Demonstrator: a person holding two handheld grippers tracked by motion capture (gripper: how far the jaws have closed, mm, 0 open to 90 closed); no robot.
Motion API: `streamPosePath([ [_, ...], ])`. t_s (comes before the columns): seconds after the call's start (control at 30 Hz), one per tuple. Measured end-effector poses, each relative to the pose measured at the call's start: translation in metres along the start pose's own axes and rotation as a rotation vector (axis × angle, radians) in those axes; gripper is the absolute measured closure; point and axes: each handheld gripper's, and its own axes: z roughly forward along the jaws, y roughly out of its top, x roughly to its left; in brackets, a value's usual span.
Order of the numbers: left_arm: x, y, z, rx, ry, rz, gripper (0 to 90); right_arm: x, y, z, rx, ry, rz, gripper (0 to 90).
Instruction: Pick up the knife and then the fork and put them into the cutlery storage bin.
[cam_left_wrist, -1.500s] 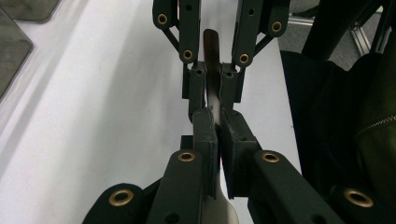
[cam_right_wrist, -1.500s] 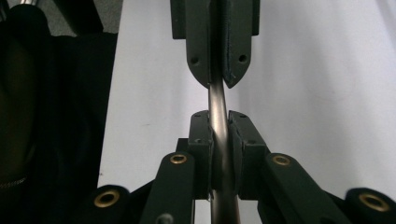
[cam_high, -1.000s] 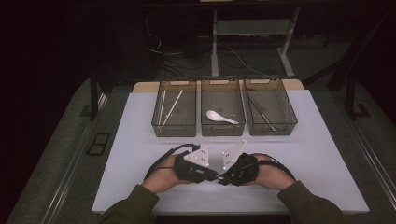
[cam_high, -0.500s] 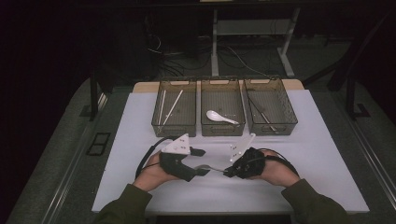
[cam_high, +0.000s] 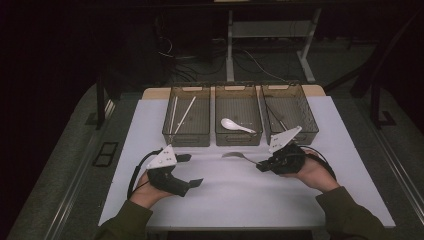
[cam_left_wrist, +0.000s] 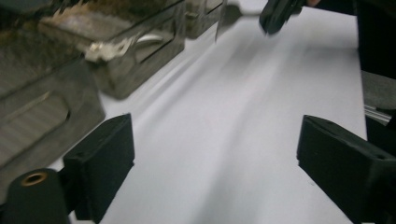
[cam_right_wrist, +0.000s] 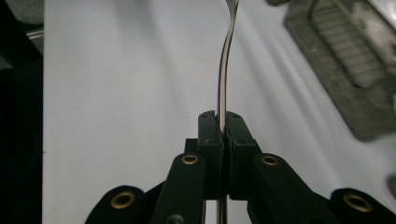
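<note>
With my left gripper just opened and empty, my right gripper clamps the metal spoon by its handle above the white mat, so next I carry it over a tray, I judge.

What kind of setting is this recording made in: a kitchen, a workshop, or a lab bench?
Most likely a lab or data-collection bench, not a kitchen. A white table carries three mesh bins sorted with cutlery, such as a white spoon. Behind it, cables trail over a dark floor among metal frame legs.
</note>
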Motion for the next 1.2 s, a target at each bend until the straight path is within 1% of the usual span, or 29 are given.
streamPosePath([
  [0.1, 0.001, -0.008, -0.003, 0.013, 0.033, -0.009, 4.0, -0.007, -0.001, -0.009, -0.02, -0.027, 0.04, 86.7],
  [0.17, 0.002, -0.011, -0.004, 0.014, 0.042, -0.032, 0.6, -0.012, -0.002, -0.015, -0.031, -0.052, 0.065, 86.7],
  [0.23, 0.002, -0.015, -0.005, 0.01, 0.049, -0.047, 0.0, -0.018, -0.003, -0.022, -0.035, -0.078, 0.085, 86.7],
  [0.3, 0.002, -0.017, -0.005, 0.012, 0.063, -0.051, 0.0, -0.024, -0.004, -0.028, -0.04, -0.1, 0.103, 86.7],
  [0.37, 0.002, -0.019, -0.006, 0.026, 0.067, -0.06, 0.0, -0.03, -0.004, -0.034, -0.05, -0.122, 0.129, 86.6],
  [0.43, 0.002, -0.02, -0.006, 0.024, 0.072, -0.065, 0.0, -0.037, -0.004, -0.04, -0.061, -0.144, 0.145, 86.6],
  [0.5, 0.002, -0.021, -0.006, 0.033, 0.061, -0.056, 0.0, -0.044, -0.004, -0.045, -0.077, -0.162, 0.169, 86.6],
  [0.53, 0.001, -0.022, -0.005, 0.03, 0.064, -0.061, 0.0, -0.048, -0.004, -0.047, -0.081, -0.177, 0.181, 86.6],
  [0.63, 0.001, -0.022, -0.002, 0.042, 0.062, -0.062, 0.0, -0.06, -0.004, -0.054, -0.096, -0.209, 0.217, 86.6],
  [0.67, 0.001, -0.023, -0.002, 0.047, 0.062, -0.056, 0.0, -0.064, -0.004, -0.056, -0.103, -0.22, 0.233, 86.6],
  [0.77, 0.001, -0.023, -0.001, 0.047, 0.062, -0.061, 0.0, -0.077, -0.005, -0.061, -0.118, -0.242, 0.272, 86.6],
  [0.83, 0.002, -0.023, 0.0, 0.048, 0.061, -0.063, 0.0, -0.086, -0.005, -0.064, -0.121, -0.263, 0.297, 86.6],
  [0.9, 0.002, -0.022, 0.0, 0.046, 0.063, -0.066, 0.0, -0.094, -0.005, -0.066, -0.125, -0.274, 0.317, 86.6],
  [0.93, 0.002, -0.022, 0.0, 0.045, 0.064, -0.069, 0.0, -0.1, -0.005, -0.068, -0.126, -0.292, 0.333, 86.6],
  [1.03, 0.002, -0.022, 0.0, 0.044, 0.064, -0.069, 0.0, -0.113, -0.006, -0.071, -0.134, -0.321, 0.377, 86.6],
  [1.2, 0.001, -0.022, 0.0, 0.044, 0.06, -0.06, 0.0, -0.132, -0.007, -0.073, -0.139, -0.362, 0.434, 86.5],
])
